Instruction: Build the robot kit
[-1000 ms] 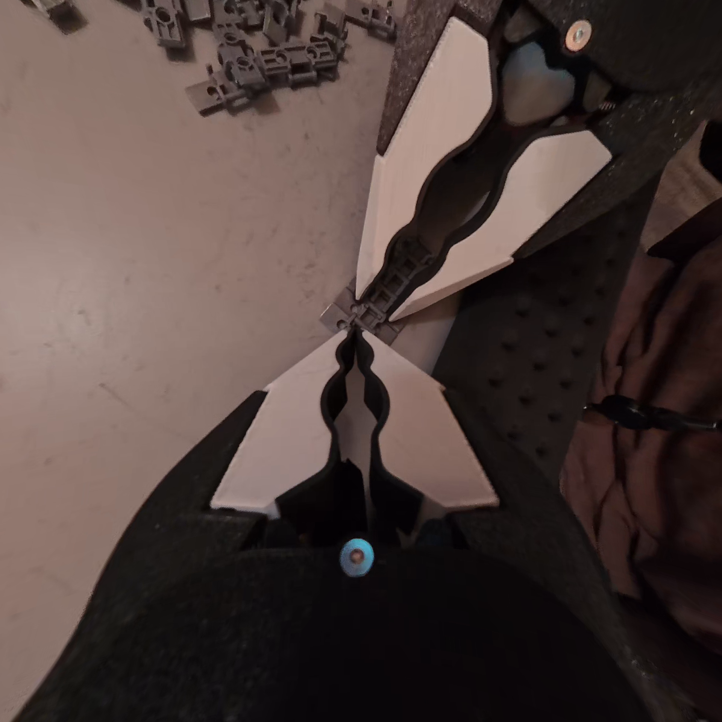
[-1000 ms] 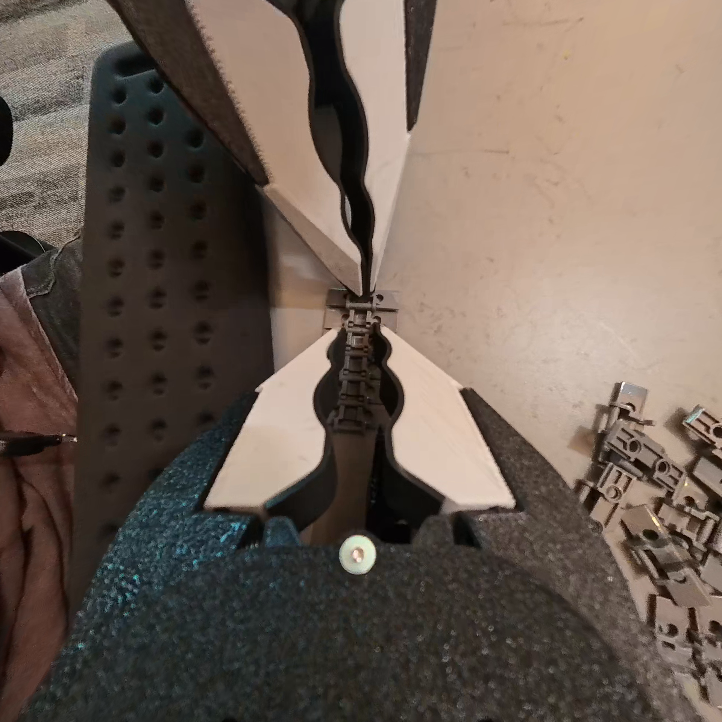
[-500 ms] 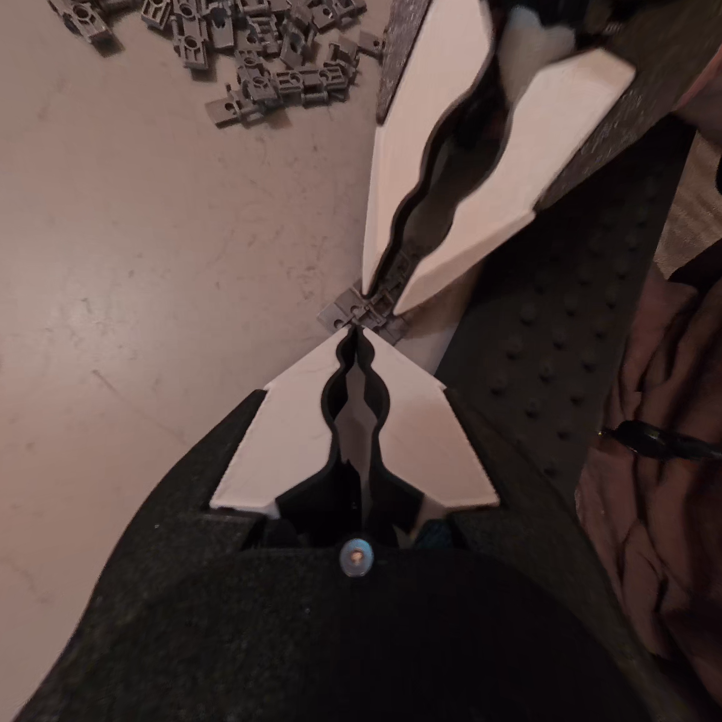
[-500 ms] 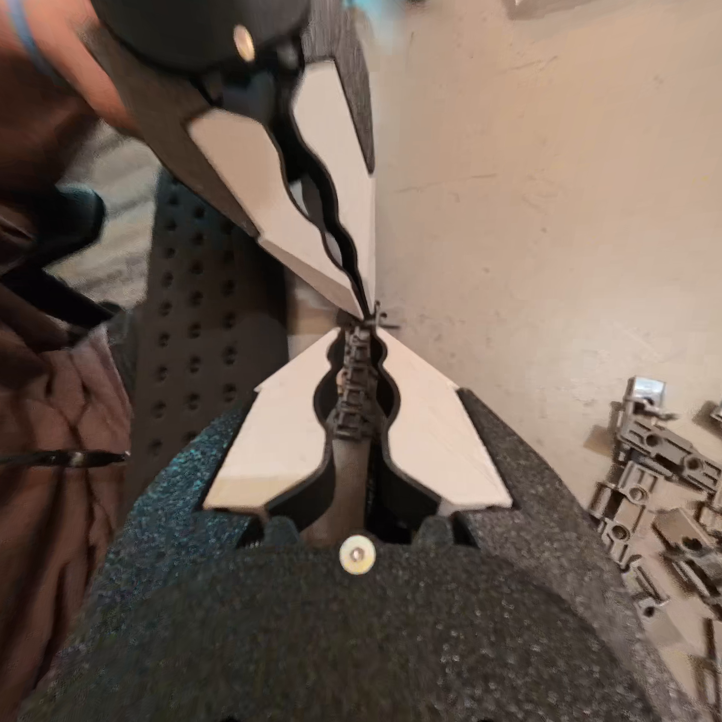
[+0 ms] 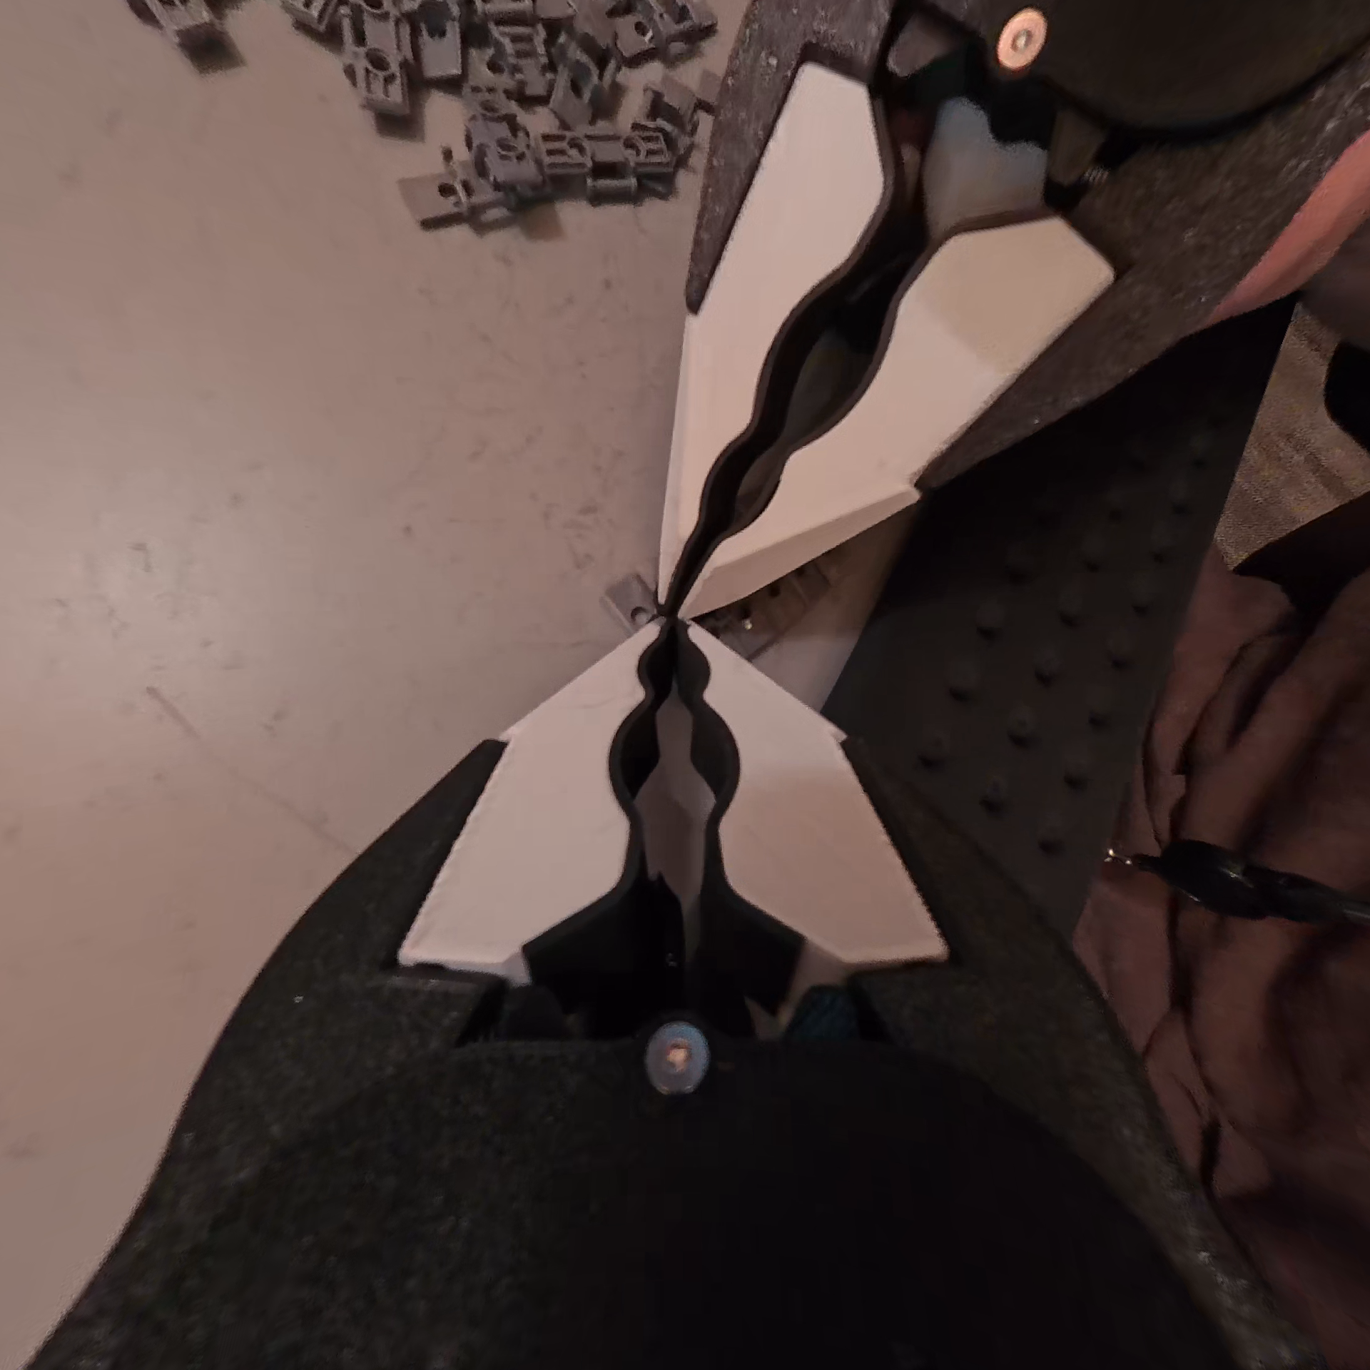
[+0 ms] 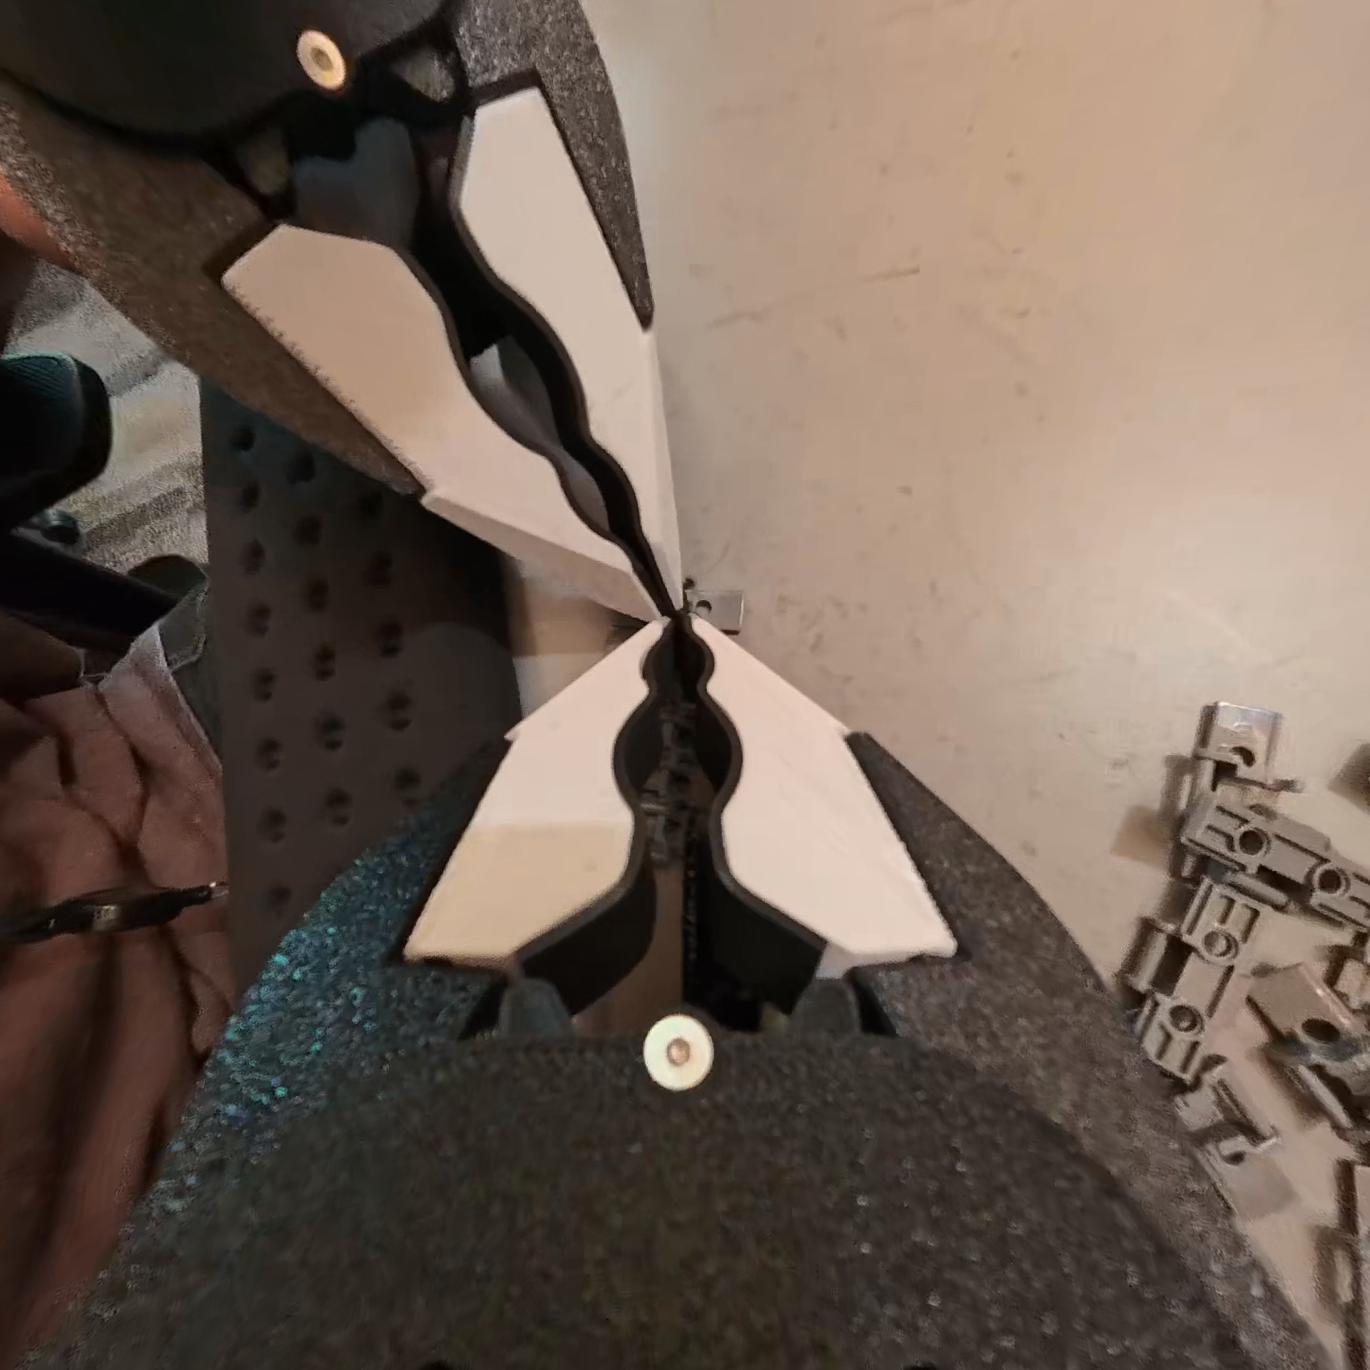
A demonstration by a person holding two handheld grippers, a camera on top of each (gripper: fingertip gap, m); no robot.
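Observation:
My left gripper (image 5: 671, 630) and right gripper (image 6: 678, 626) meet tip to tip just above a beige table (image 5: 259, 445). The right gripper is shut on a short chain of grey plastic links (image 6: 673, 749) that runs back between its fingers. The left gripper is shut on the end link (image 5: 630, 597) of that chain, a flat grey plate that sticks out sideways at the tips; it also shows in the right wrist view (image 6: 723, 604). In each view the other gripper reaches in from the top: the right gripper in the left wrist view (image 5: 667, 609), the left in the right wrist view (image 6: 671, 604).
A pile of loose grey links (image 5: 519, 89) lies at the far side of the table, and shows low at the right in the right wrist view (image 6: 1260, 927). A black perforated panel (image 5: 1038, 667) stands along the table's edge. Brown cloth (image 5: 1260, 1001) and a thin black object (image 5: 1223, 882) lie beyond it. Left and right tips are no more than a few centimetres apart.
The two grippers have tilted against each other while staying tip to tip. The chain has turned edge-on, so less of it shows at the tips. More of the pile has come into view.

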